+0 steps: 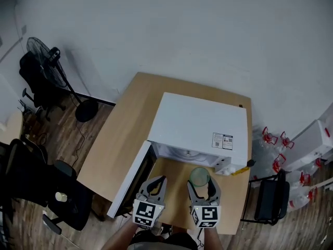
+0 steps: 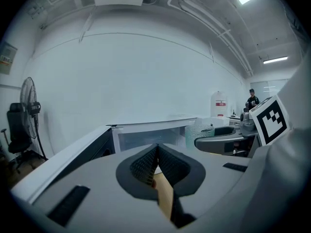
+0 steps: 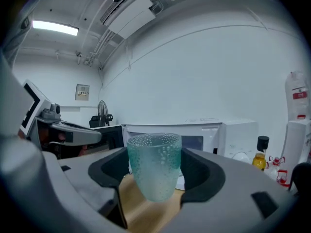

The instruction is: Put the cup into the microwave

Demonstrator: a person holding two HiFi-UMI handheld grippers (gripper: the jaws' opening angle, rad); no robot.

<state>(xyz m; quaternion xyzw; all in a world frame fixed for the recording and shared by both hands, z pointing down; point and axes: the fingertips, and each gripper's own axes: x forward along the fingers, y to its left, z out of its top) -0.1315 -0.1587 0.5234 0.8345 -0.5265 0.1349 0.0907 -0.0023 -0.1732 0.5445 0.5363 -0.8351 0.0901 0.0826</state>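
Head view: the microwave (image 1: 200, 121) sits on the table (image 1: 119, 139) with its door (image 1: 130, 178) open to the left. The cup (image 1: 199, 176) is just near of the opening, in the right gripper (image 1: 203, 184), with the left gripper (image 1: 157, 184) beside it.

Left gripper view: the jaws are together, with nothing between them.

Right gripper view: the jaws are clamped on the cup (image 3: 154, 166).

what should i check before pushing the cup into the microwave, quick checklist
1. The cup is held by the right tool: ok, jaws press on both its sides and it stands upright.
2. The microwave door is open: ok, swung out to the left.
3. The cup is lined up with the cavity: ok, in the head view it sits just in front of it.
4. The left tool is out of the way: ok, shut, empty, left of the cup.
5. The cavity holds nothing else: cannot tell, its inside barely shows.
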